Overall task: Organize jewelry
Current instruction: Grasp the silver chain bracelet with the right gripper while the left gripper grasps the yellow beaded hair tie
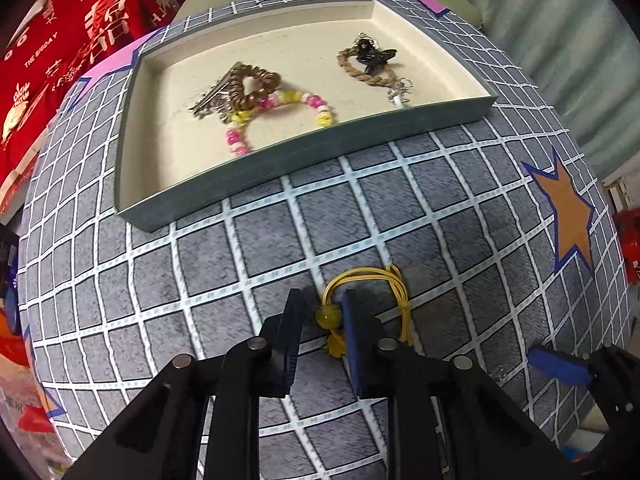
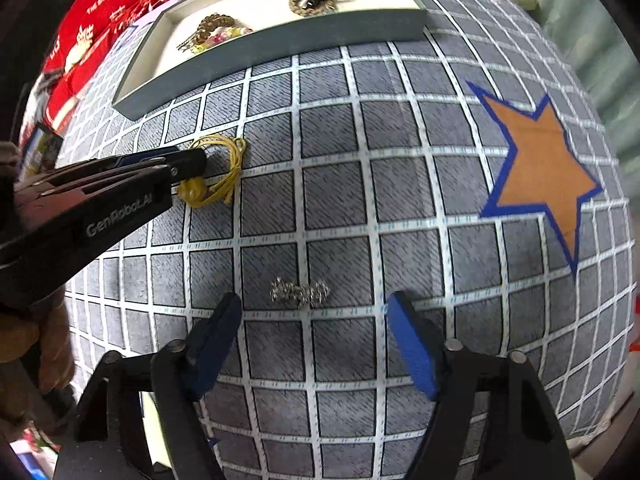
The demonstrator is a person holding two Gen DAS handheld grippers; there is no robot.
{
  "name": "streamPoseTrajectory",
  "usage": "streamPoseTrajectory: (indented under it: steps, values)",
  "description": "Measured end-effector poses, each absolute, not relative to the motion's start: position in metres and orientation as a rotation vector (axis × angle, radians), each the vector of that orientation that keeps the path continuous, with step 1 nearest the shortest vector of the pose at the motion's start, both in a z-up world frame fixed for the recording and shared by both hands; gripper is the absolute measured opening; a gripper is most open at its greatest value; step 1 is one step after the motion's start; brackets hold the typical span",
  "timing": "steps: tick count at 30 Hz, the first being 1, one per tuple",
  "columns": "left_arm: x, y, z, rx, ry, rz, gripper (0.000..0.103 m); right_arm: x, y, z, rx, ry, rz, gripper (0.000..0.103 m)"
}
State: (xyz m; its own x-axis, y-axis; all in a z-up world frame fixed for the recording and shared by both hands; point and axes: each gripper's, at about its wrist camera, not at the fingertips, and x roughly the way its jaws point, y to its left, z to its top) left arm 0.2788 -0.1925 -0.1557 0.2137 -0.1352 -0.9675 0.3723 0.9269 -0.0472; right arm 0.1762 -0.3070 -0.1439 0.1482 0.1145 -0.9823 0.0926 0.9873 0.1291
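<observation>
A yellow cord bracelet with amber beads (image 1: 362,294) lies on the grey checked cloth. My left gripper (image 1: 322,300) is open around its bead end, fingers on either side and close to it; it also shows in the right wrist view (image 2: 196,178). A small silver chain piece (image 2: 300,291) lies on the cloth just ahead of my right gripper (image 2: 314,312), which is wide open and empty. The grey tray (image 1: 304,148) holds a brown spiral tie, a pink and yellow bead bracelet (image 1: 280,114), a braided bracelet and a black clip (image 1: 372,58).
An orange star with a blue outline (image 2: 540,164) is printed on the cloth at the right. Red fabric with white lettering (image 1: 60,60) lies beyond the table's left edge. The tray (image 2: 280,46) stands at the far side.
</observation>
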Motion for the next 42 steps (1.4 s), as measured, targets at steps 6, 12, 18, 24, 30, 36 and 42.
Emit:
streamPoseTrajectory:
  steps: [6,12,18,24,30,36,42]
  values:
    - [0.273,-0.182,-0.154,0.183,1.33,-0.357,0.023,0.186,-0.281,-0.146,0.03,1.419,-0.026,0.033]
    - [0.266,-0.166,-0.147,0.12,1.344,-0.348,0.023,0.194,-0.299,-0.144,0.174,1.44,-0.001,0.032]
    - [0.259,-0.147,-0.135,0.087,1.339,-0.342,0.023,0.202,-0.322,-0.136,0.261,1.446,0.004,0.032]
    - [0.255,-0.133,-0.123,0.036,1.334,-0.323,0.023,0.21,-0.342,-0.129,0.334,1.455,0.005,0.032]
    - [0.252,-0.129,-0.109,-0.001,1.322,-0.308,0.023,0.194,-0.35,-0.116,0.355,1.452,0.006,0.032]
    - [0.249,-0.122,-0.092,-0.022,1.302,-0.299,0.023,0.195,-0.355,-0.103,0.358,1.439,0.019,0.032]
    - [0.25,-0.122,-0.079,-0.04,1.281,-0.296,0.023,0.199,-0.36,-0.089,0.353,1.427,0.027,0.032]
